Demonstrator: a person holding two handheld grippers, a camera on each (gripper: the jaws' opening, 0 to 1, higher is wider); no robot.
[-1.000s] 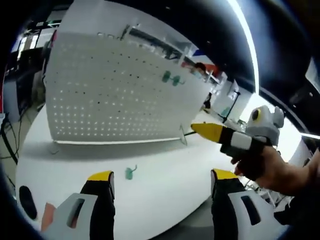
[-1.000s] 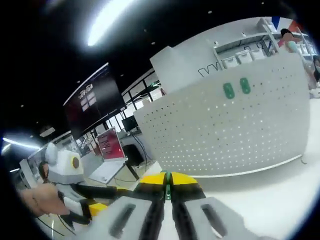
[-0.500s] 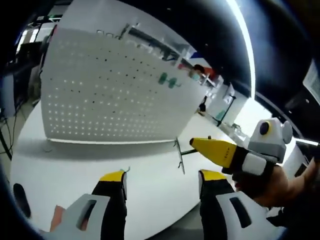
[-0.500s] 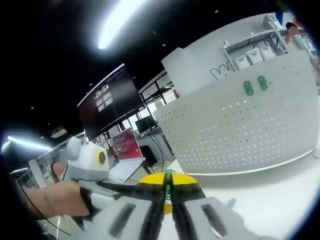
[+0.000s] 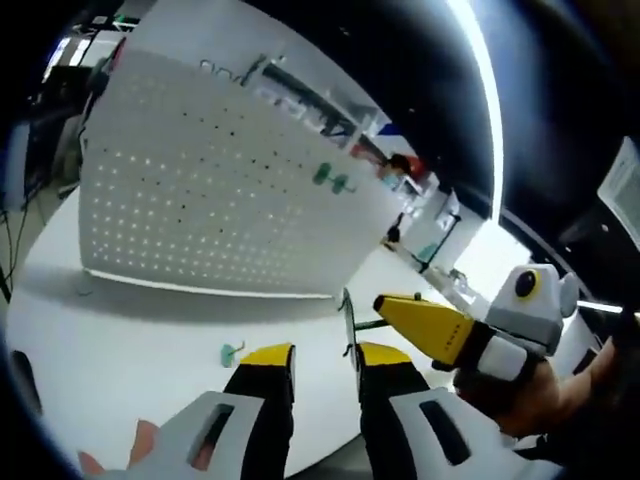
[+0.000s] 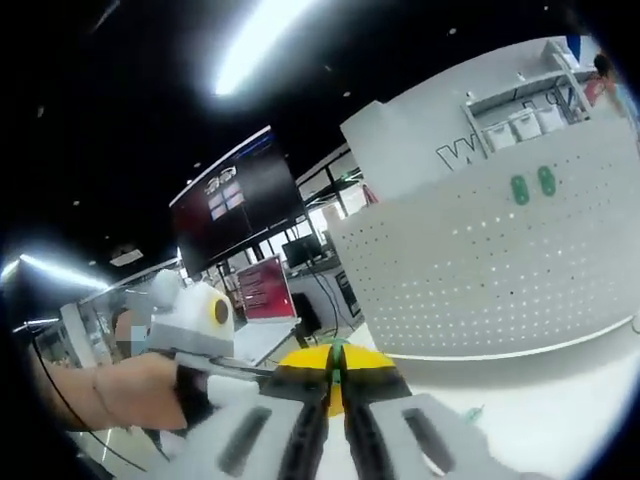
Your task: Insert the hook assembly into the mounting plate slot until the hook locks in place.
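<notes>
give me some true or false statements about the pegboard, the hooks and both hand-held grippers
1. Two green hooks hang side by side on the white pegboard. True.
2. The right hand-held gripper is wide open and holds nothing. False: its jaws are shut on a small green piece.
3. A loose green hook lies on the white table. True.
4. The pegboard lies flat on the table. False: it stands upright.
5. The left hand-held gripper grips a red hook. False: nothing shows between its jaws, which stand a little apart.
</notes>
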